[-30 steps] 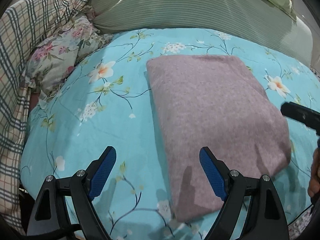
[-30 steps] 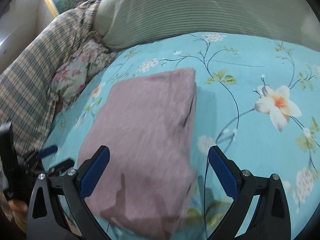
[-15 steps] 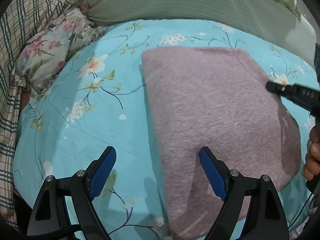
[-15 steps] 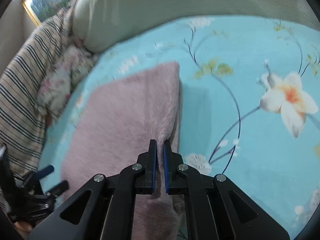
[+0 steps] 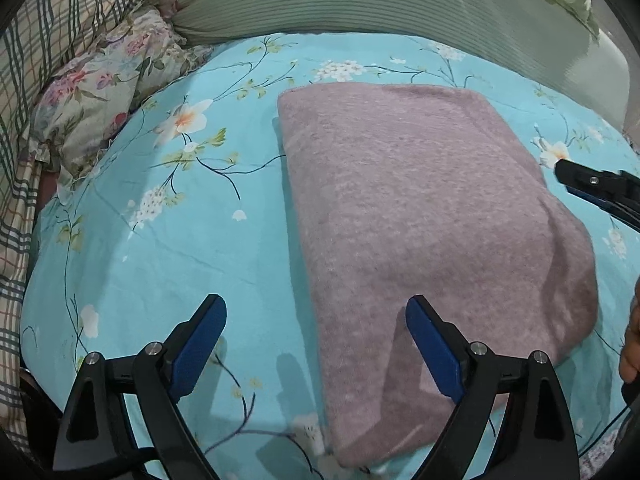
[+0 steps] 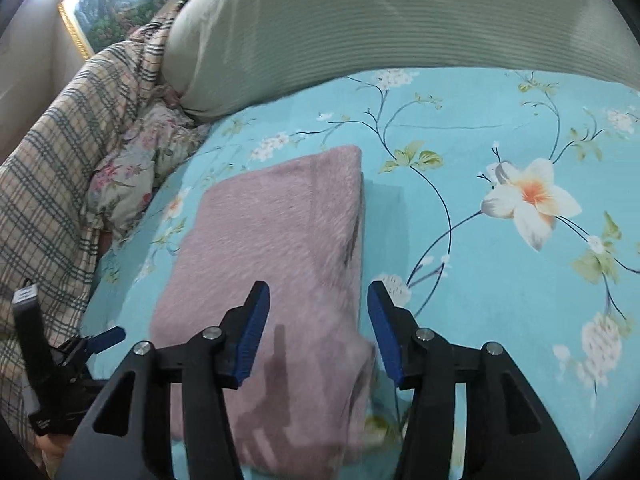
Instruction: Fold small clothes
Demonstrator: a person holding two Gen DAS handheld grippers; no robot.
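The pink garment [image 5: 420, 216] lay as a compact folded rectangle on the turquoise floral bed sheet [image 5: 168, 248], so the folding looked mostly done. Its near right corner bulged and sat a bit rumpled; likely only a last tidy or flattening was left, or setting it aside.

The left gripper [image 5: 316, 344] hovered over the garment's near left edge, fingers spread wide, nothing between them. The right gripper [image 6: 318, 328] hung over the near right edge, fingers partly apart and empty, the cloth just below them; contact could not be told.

The garment's far and left edges were straight and clean. Open sheet lay to its left and, in the right wrist view, wide open sheet to its right. The far side was closed off by a green ribbed pillow [image 5: 380, 4]; a floral cushion [image 5: 100, 92] and plaid blanket [image 5: 36, 40] crowded the far left.
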